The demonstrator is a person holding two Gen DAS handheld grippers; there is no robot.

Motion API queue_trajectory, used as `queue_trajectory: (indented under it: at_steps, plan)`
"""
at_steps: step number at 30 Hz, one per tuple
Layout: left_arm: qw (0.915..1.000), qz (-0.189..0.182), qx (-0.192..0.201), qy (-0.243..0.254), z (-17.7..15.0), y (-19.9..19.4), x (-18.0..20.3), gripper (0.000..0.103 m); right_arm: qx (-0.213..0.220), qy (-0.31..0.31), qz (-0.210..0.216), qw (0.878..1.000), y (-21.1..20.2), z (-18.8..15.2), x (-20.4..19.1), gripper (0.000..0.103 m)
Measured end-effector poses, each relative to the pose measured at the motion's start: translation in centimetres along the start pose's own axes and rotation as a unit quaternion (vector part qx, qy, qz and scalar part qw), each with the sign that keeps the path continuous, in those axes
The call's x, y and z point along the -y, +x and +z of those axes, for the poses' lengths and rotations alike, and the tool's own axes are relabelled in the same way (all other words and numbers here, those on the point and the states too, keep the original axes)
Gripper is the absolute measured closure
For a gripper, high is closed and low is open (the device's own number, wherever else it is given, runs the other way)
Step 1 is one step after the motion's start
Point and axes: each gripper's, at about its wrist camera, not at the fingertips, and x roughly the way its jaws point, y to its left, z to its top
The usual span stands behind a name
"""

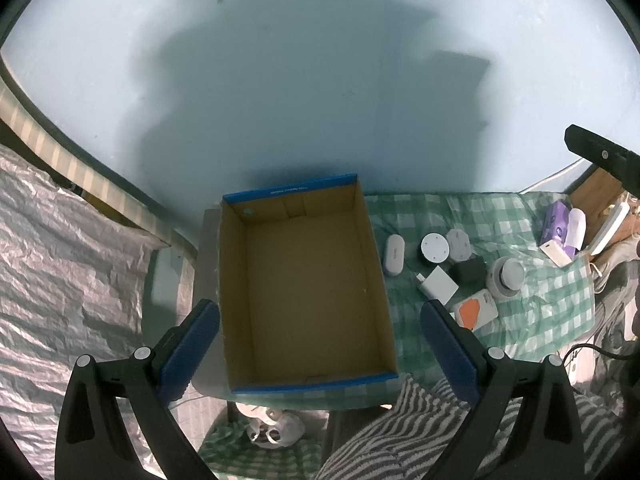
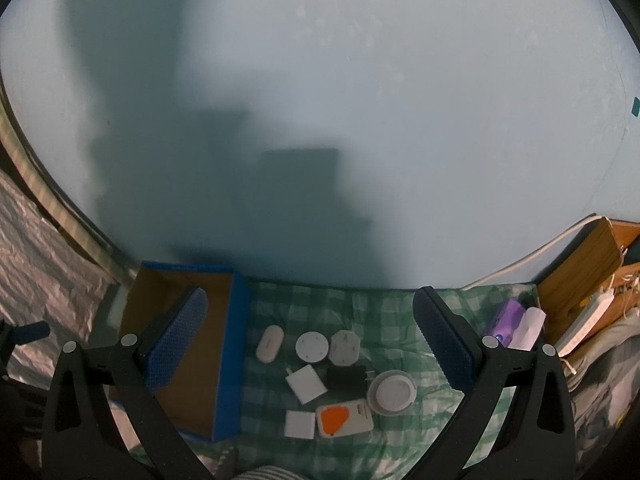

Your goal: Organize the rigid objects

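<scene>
hovering with its jaws spread wide and nothing between them, the left gripper [image 1: 320, 344] hangs above the open cardboard box [image 1: 304, 292], which i take for the place everything is meant to end up. the box is bare inside, so i'd say the sorting has not started. the right gripper [image 2: 308, 344] is parted just as wide and empty, poised over the small hard things lying just right of the box: a white oval case [image 2: 270, 344], a round white puck [image 2: 313, 346], a white charger [image 2: 306, 383], a black cube adapter [image 2: 346, 377], a round lidded dish [image 2: 392, 392] and an orange-and-white card [image 2: 345, 417]. they sit bunched close, some touching, probably for easy picking. box and clutter rest on a green checked cloth [image 2: 400, 312] against a pale blue wall [image 2: 360, 120].
</scene>
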Motion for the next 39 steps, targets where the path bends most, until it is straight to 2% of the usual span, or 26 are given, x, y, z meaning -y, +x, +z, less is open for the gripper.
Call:
queue_trajectory:
  at_steps: [33, 39]
  plan:
    - [0.9999, 0.008, -0.008, 0.01, -0.6, 0.5, 0.1, 0.002, -0.015, 0.009, 0.0, 1.0, 0.8, -0.4, 0.4, 0.001]
    - [0.9995, 0.011, -0.029, 0.003, -0.4, 2.0, -0.8, 0.002, -0.047, 0.027, 0.018, 0.998, 2.2, -0.8, 1.3, 0.001]
